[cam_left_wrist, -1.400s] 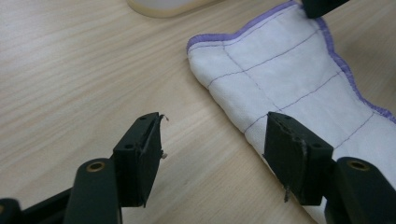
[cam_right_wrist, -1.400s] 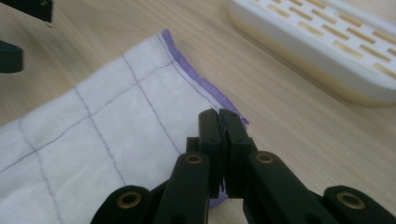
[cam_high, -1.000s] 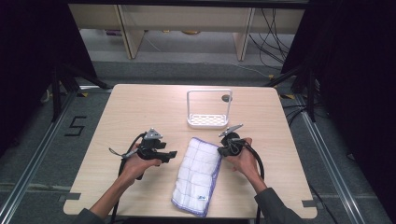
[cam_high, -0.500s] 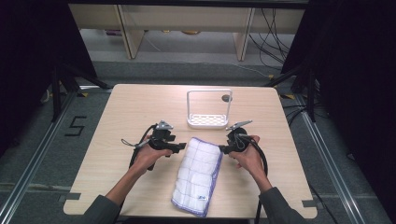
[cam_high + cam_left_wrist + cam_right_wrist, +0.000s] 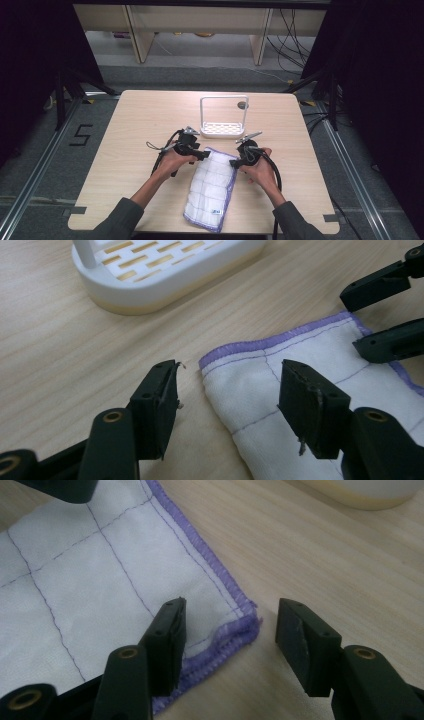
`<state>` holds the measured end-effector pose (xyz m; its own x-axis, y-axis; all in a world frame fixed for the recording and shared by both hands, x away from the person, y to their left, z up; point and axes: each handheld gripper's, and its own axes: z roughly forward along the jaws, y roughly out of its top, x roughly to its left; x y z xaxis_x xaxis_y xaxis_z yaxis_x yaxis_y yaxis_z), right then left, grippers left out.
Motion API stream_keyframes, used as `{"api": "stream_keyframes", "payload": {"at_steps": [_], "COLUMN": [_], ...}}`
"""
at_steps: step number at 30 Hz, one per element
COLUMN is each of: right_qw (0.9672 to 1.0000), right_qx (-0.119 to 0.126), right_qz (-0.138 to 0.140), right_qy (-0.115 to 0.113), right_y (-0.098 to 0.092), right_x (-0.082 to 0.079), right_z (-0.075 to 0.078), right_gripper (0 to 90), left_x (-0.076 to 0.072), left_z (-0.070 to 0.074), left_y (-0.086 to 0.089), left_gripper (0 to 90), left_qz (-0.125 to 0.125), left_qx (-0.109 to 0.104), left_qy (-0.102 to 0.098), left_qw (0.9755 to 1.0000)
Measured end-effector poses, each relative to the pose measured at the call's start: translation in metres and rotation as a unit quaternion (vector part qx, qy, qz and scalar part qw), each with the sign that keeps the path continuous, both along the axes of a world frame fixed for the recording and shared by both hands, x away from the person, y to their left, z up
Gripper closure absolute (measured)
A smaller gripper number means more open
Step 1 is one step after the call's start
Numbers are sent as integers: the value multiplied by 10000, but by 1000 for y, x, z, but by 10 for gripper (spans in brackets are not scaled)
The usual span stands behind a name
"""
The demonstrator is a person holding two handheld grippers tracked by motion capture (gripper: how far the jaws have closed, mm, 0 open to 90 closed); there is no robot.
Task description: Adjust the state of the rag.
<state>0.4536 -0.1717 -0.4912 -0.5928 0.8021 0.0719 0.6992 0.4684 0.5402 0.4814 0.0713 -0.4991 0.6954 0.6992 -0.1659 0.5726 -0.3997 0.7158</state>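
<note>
- The cloth (image 5: 212,187) lies flat on the wooden surface (image 5: 130,130), in the near half, running from between the two hands down toward the near edge.
- Its far left corner (image 5: 210,362) sits between the jaws of the left gripper (image 5: 227,405): one jaw is over bare wood just beside the hem, the other over the fabric. The jaws are spread and have just been closing a little; they do not press on the cloth.
- Its far right corner (image 5: 247,622) lies between the jaws of the right gripper (image 5: 230,645), one jaw over the fabric, the other over bare wood. These jaws are spread too, having just been opening, and pinch nothing; the corner is slightly rumpled.
- The cloth is white, crossed by thin purple grid lines, with a purple stitched hem and a small label near its near end.
- A white rack (image 5: 223,127) with a slotted base and a tall handle stands just beyond the cloth, apart from it.
</note>
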Motion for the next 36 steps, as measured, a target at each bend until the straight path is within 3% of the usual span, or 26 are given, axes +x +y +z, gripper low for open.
{"api": "stream_keyframes", "payload": {"at_steps": [6, 9, 10, 11, 13, 14, 15, 16, 17, 21, 22, 24, 29, 30, 31, 32, 33, 35, 36], "right_qw": [9999, 9999, 9998, 9999, 9993, 9993, 9990, 9986, 9979, 9974, 9972, 9966, 9944, 9944, 9944, 9941, 9937, 9932, 9933], "right_qx": [-24, 27, 74, 86, 234, 234, 307, 345, 373, 376, 356, 439, 562, 562, 602, 606, 624, 666, 648], "right_qz": [86, 107, 143, 124, 265, 265, 327, 393, 460, 571, 549, 629, 726, 726, 689, 743, 746, 720, 779], "right_qy": [-88, -97, -82, 2, -142, -142, -62, -93, -261, -238, -370, -290, -530, -530, -524, -508, -552, -622, -558], "right_y": [2, 3, 5, 5, 5, 5, 5, 5, 6, 10, 14, 17, 23, 23, 23, 22, 22, 22, 20], "right_x": [1, 2, 1, 1, 3, 3, 3, 4, 7, 7, 10, 10, 11, 11, 11, 10, 10, 10, 9], "right_z": [-2, -3, -3, -2, -6, -6, -4, -4, -4, 0, 2, 7, 15, 15, 17, 20, 22, 23, 26], "right_gripper": [522, 572, 643, 685, 775, 775, 798, 814, 827, 833, 834, 834, 834, 834, 833, 833, 833, 833, 833], "left_x": [4, 4, 3, 3, 2, 2, 1, -1, -3, -9, -12, -14, -15, -15, -15, -16, -16, -18, -18], "left_z": [-7, -9, -9, -10, -10, -10, -10, -8, -6, -1, 2, 5, 7, 7, 8, 8, 10, 15, 17], "left_y": [-10, -12, -11, -10, -8, -8, -6, -3, 1, 9, 14, 18, 26, 26, 28, 26, 28, 26, 27], "left_gripper": [491, 561, 679, 714, 772, 793, 793, 804, 811, 813, 813, 812, 811, 811, 811, 810, 810, 810, 810], "left_qz": [-171, -279, -303, -343, -343, -343, -324, -306, -284, -237, -220, -126, -136, -80, -135, -44, -120, -116, -146], "left_qx": [175, 78, 64, 44, -42, -42, -91, -108, -185, -293, -319, -426, -416, -522, -448, -528, -457, -523, -480], "left_qy": [-84, -110, -122, -119, -127, -127, -124, -194, -253, -373, -420, -451, -454, -443, -451, -475, -460, -496, -524], "left_qw": [9997, 9995, 9994, 9993, 9993, 9993, 9994, 9993, 9991, 9986, 9984, 9980, 9980, 9976, 9979, 9975, 9978, 9973, 9974]}}
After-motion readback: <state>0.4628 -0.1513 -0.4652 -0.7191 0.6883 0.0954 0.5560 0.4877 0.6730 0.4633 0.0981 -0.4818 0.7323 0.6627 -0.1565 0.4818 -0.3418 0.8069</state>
